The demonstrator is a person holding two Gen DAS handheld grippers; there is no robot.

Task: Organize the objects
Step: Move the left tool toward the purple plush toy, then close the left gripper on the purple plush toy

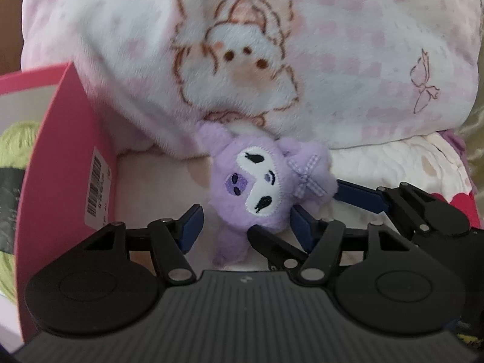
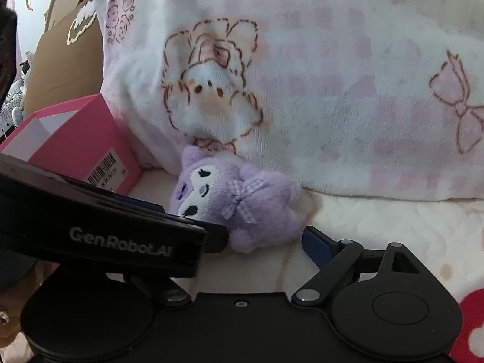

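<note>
From your left wrist, the left tongs (image 1: 246,220) are standing half-open astride the purple plush toy (image 1: 266,181) lying on the bed, pads not pressing, while from your right wrist the right tongs (image 2: 263,236) are gaping wide beside it.

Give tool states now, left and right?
Left tool: open, straddling the purple plush, pads not pressing.
Right tool: open, empty, beside the plush.
</note>
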